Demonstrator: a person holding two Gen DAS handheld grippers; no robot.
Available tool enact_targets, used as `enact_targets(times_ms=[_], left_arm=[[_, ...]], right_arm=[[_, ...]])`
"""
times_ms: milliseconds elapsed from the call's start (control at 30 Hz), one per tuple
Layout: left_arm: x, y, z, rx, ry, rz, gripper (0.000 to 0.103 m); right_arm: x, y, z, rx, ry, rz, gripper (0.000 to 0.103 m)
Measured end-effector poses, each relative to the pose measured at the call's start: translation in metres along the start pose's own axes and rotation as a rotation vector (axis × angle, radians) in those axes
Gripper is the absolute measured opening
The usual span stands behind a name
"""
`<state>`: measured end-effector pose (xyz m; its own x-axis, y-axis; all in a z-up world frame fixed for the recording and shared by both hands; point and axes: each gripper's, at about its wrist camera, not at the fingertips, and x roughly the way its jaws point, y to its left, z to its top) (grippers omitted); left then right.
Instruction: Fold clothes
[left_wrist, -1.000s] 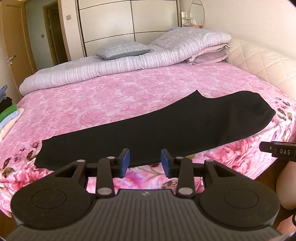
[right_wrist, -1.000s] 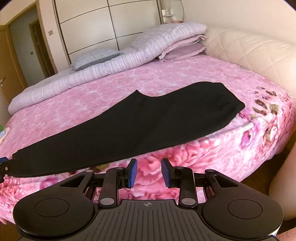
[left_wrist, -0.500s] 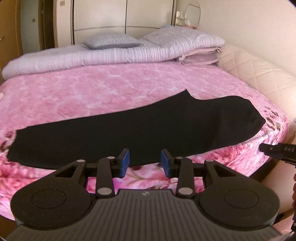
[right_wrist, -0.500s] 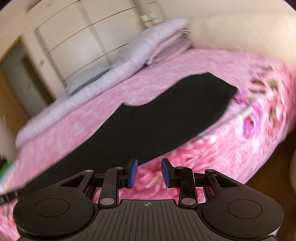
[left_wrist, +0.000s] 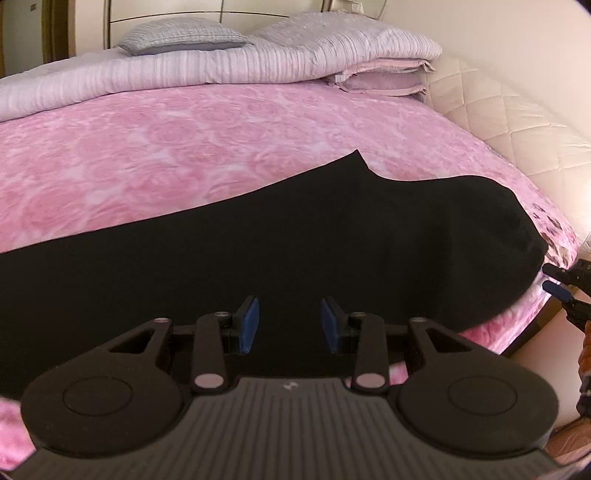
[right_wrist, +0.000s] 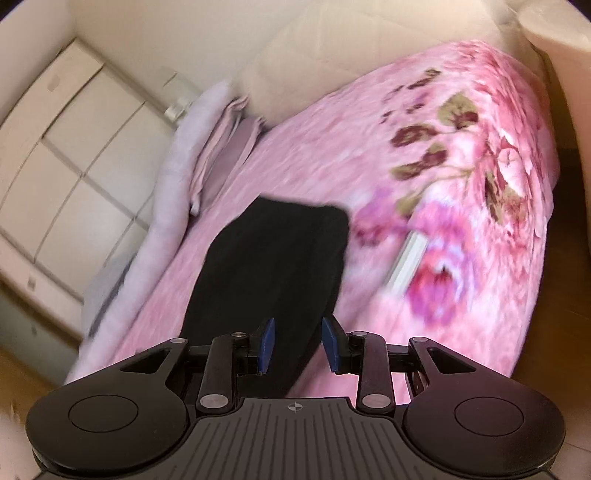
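Observation:
A long black garment (left_wrist: 295, 251) lies flat across the pink flowered bed (left_wrist: 166, 147), close to the near edge. My left gripper (left_wrist: 290, 325) hovers open over the garment's near edge, around its middle, with nothing between its blue pads. In the left wrist view, my right gripper (left_wrist: 550, 277) shows at the far right, beside the garment's right end. In the right wrist view, which is tilted and blurred, my right gripper (right_wrist: 297, 343) is open, and the wide end of the black garment (right_wrist: 273, 266) lies just ahead of its fingertips.
A folded lilac striped duvet (left_wrist: 221, 70) and pillows (left_wrist: 181, 37) lie along the far side of the bed. A quilted cream headboard (left_wrist: 498, 118) curves round the right. Pale wardrobe doors (right_wrist: 55, 147) stand behind. A white label (right_wrist: 406, 262) hangs on the bed's side.
Both grippers came lower and closer to the black garment. The right one swung to the garment's right end and rolled, so its view is tilted. Both stayed open.

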<state>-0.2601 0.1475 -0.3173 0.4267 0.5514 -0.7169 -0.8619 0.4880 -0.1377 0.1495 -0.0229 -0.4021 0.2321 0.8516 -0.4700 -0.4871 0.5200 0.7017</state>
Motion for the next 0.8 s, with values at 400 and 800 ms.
enact_targets(times_ms=[400,800], left_arm=[[0.055,0.018,-0.009,-0.052,0.024,0.053,0.032],[0.021,0.037,-0.023,-0.071,-0.005,0.085,0.032]], right_arm=[[0.04,0.014,0.026,-0.302,-0.124,-0.1,0.0],[0.006,0.067,-0.005,-0.482,-0.154,-0.296,0.027]])
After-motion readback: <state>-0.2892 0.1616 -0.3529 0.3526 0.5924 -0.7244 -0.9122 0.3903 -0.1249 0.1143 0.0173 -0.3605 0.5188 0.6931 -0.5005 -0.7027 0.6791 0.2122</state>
